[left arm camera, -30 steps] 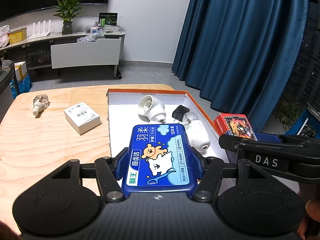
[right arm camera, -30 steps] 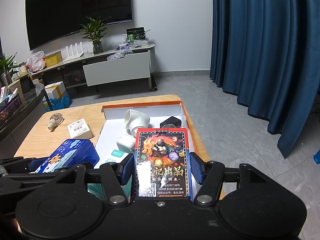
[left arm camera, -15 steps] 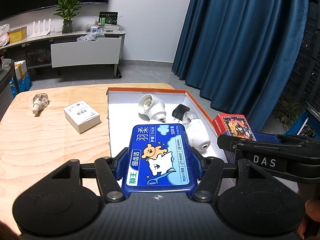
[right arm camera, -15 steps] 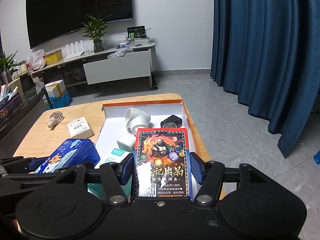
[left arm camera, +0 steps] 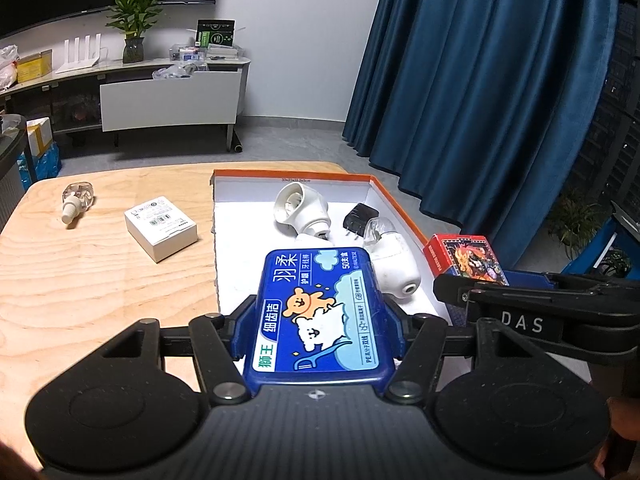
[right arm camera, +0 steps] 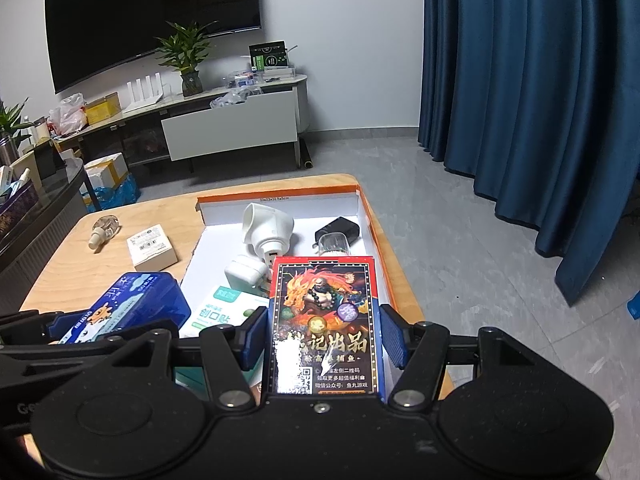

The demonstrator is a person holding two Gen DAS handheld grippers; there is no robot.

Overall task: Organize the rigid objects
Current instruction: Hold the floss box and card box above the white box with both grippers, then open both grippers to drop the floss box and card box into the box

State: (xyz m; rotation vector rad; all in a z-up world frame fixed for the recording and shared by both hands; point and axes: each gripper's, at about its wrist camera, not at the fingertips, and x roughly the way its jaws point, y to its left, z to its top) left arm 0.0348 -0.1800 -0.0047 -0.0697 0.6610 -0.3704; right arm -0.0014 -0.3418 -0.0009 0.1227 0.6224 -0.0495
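Blue curtain (left arm camera: 480,92), potted plant (right arm camera: 188,56), television (right arm camera: 148,16)

The blue case (left arm camera: 318,312) reads "狮王", "细齮洁", "羽柔", "50支盒" and "PE高分双线". The right claw's (left arm camera: 520,322) body carries a label "DAS". The red card box (right arm camera: 325,320) shows "记出品", "领取更多超值福利" and "鱼丸游戏" beside a QR code. The green-and-white pack (right arm camera: 224,310) reads "创口贴". The tray's (right arm camera: 280,199) far rim bears small print, too fine to read surely.
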